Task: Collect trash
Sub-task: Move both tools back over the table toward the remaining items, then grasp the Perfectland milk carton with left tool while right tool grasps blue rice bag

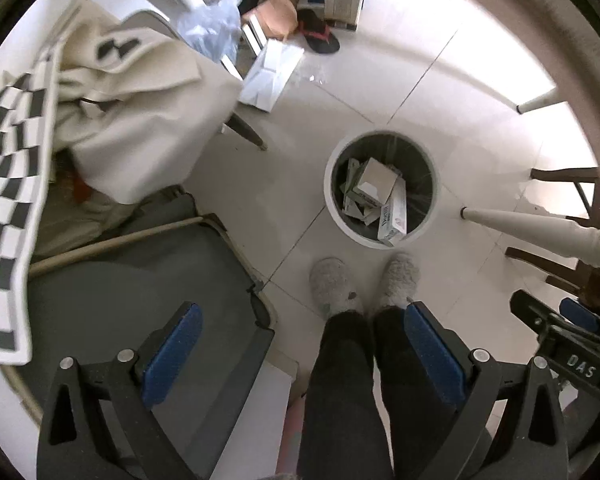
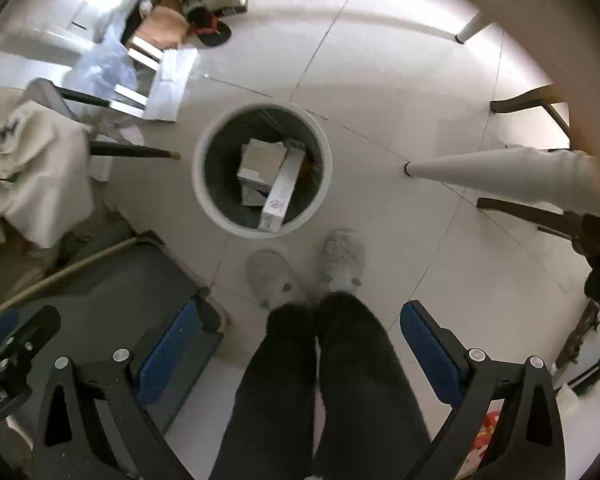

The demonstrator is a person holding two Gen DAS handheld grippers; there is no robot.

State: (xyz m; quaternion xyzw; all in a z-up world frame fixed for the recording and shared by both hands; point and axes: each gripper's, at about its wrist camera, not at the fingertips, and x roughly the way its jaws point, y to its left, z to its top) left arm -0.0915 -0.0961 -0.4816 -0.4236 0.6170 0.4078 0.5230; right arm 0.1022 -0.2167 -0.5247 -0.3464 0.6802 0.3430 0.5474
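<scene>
A round white trash bin [image 1: 427,226] [image 2: 204,196] stands on the tiled floor just beyond a person's grey slippers [image 1: 334,286] [image 2: 342,254]. Inside it lie several cardboard boxes [image 1: 376,184] [image 2: 262,160], with a long white carton [image 1: 394,218] [image 2: 282,192] leaning on top. My left gripper [image 1: 302,316] hangs open high above the floor, nothing between its blue pads [image 1: 172,354]. My right gripper [image 2: 298,312] is open and empty too, held above the person's dark trouser legs [image 2: 340,380]. The right gripper also shows at the left wrist view's right edge [image 1: 568,332].
A grey chair seat [image 1: 140,292] [image 2: 112,292] is at lower left, and a chair draped in cream cloth [image 1: 140,120] [image 2: 32,168] beyond it. White table legs [image 1: 540,232] [image 2: 500,172] and dark chair legs are at right. Flattened white packaging [image 1: 270,74] [image 2: 170,82], plastic bags and boxes lie past the bin.
</scene>
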